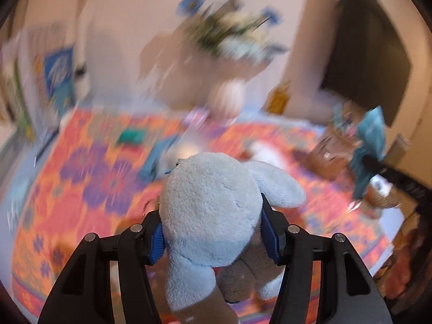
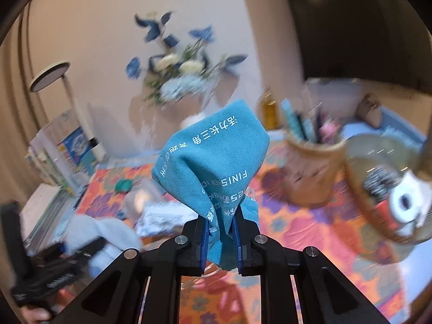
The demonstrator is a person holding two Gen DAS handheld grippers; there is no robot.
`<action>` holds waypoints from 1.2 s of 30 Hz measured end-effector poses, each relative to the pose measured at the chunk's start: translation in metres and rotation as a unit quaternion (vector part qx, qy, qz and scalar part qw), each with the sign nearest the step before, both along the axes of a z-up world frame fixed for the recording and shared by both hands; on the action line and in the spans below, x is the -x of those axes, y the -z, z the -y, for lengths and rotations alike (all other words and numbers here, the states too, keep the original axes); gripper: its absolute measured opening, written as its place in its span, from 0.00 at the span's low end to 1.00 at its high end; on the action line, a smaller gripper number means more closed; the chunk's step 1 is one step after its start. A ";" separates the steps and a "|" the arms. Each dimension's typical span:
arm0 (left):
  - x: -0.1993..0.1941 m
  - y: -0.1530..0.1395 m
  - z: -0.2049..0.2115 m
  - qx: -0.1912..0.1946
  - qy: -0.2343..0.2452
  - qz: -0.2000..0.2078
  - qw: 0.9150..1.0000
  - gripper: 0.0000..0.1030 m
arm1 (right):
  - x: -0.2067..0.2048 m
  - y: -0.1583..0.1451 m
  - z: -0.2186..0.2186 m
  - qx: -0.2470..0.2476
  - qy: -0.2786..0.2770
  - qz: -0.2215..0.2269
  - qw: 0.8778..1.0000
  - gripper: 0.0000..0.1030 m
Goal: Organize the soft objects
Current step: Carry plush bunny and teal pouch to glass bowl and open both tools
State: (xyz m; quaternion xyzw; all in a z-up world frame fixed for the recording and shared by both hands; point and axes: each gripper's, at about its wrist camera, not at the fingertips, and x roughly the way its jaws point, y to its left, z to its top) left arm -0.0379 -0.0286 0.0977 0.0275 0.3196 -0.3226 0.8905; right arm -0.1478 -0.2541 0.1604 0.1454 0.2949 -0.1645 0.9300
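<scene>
Pads of the left gripper (image 1: 213, 239) press both sides of a pale blue plush toy (image 1: 213, 205), held above the flowered cloth (image 1: 89, 178). Angled downward, the right gripper (image 2: 221, 243) is clenched on a teal printed cloth (image 2: 213, 156). Right of it, a wicker basket (image 2: 310, 178) holds upright items, blurred; a second basket (image 2: 359, 189) holds a paper roll (image 2: 405, 202).

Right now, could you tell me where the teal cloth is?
The teal cloth is pinched in the right tongs, centre of the right wrist view, above the floral tablecloth.
</scene>
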 end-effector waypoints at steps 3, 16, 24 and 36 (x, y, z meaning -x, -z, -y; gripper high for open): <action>0.011 -0.033 0.028 0.007 0.031 0.036 0.999 0.54 | 0.012 -0.018 0.013 0.025 0.043 -0.007 0.999 0.14; 0.068 -0.109 0.215 0.014 0.192 0.095 0.977 0.54 | 0.075 -0.052 0.136 0.002 0.181 0.021 0.983 0.14; 0.074 -0.087 0.315 -0.005 0.239 0.058 0.969 0.54 | 0.108 -0.032 0.214 -0.035 0.271 0.010 0.962 0.14; 0.052 -0.034 0.384 -0.032 0.257 -0.016 0.966 0.73 | 0.100 0.020 0.265 -0.124 0.311 -0.028 0.942 0.61</action>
